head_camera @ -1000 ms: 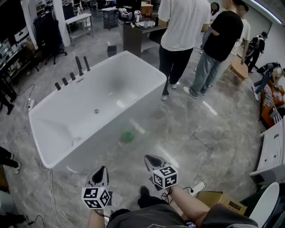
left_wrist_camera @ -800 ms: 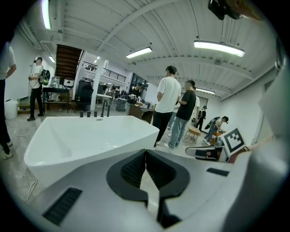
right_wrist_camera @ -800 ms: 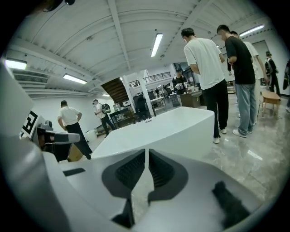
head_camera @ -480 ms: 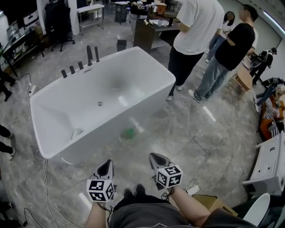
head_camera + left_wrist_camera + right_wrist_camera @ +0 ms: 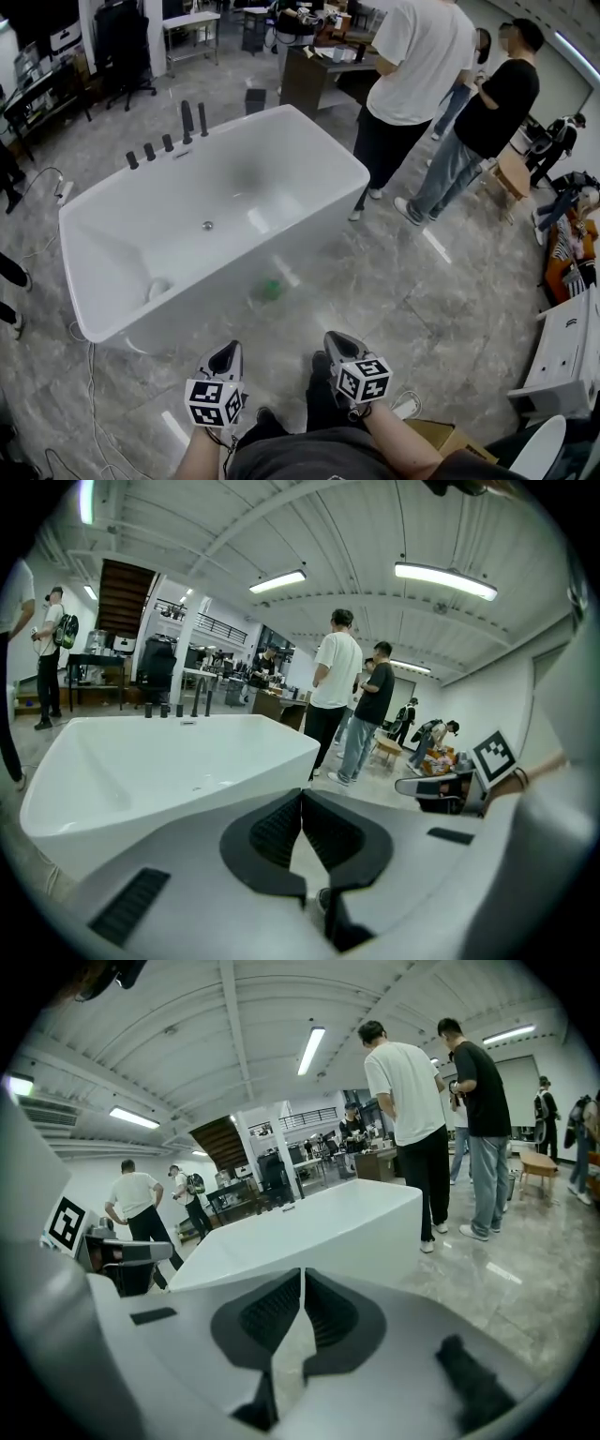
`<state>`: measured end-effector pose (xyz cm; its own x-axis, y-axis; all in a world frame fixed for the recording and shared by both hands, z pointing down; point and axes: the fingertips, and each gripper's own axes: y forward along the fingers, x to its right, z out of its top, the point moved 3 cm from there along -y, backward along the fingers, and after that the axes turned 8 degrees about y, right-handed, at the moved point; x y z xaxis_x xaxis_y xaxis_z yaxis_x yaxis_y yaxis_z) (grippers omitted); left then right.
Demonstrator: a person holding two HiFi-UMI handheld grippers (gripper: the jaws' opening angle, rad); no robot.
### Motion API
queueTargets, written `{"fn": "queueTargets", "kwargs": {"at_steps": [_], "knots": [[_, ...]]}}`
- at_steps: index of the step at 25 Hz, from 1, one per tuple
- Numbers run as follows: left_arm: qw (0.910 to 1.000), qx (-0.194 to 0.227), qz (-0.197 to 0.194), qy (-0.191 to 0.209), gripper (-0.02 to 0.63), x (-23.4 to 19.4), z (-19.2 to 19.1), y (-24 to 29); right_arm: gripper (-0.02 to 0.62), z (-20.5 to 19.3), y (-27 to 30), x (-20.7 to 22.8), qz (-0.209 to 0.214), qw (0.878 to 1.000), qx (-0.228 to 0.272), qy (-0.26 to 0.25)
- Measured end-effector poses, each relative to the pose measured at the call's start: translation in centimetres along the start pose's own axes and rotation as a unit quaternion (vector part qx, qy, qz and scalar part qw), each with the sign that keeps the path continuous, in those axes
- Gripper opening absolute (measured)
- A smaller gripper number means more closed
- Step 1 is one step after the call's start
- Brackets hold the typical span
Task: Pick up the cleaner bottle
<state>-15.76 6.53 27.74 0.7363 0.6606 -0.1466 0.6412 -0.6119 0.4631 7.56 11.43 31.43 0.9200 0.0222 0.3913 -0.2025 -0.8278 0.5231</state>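
Currently: we hold left gripper and right gripper clenched, empty, low before bathtub. Likely cleaner bottle: blurred green item at tub's near wall, well ahead. We judge: open jaws early, approach level, grip mid-body.

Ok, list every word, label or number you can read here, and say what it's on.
No readable text anywhere in these views.
Left gripper, right gripper: black-and-white square markers only, no letters or numbers.
Cardboard box: any print is too small to read.
Bathtub: no label visible.
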Motion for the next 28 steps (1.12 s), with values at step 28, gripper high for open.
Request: {"fn": "queueTargets", "kwargs": {"at_steps": [28], "knots": [[0.9819, -0.026, 0.178, -0.059, 0.014, -1.3, -3.3, 22.0, 0.028, 4.8, 24.6, 18.2, 0.104, 0.988, -0.072, -0.093]]}}
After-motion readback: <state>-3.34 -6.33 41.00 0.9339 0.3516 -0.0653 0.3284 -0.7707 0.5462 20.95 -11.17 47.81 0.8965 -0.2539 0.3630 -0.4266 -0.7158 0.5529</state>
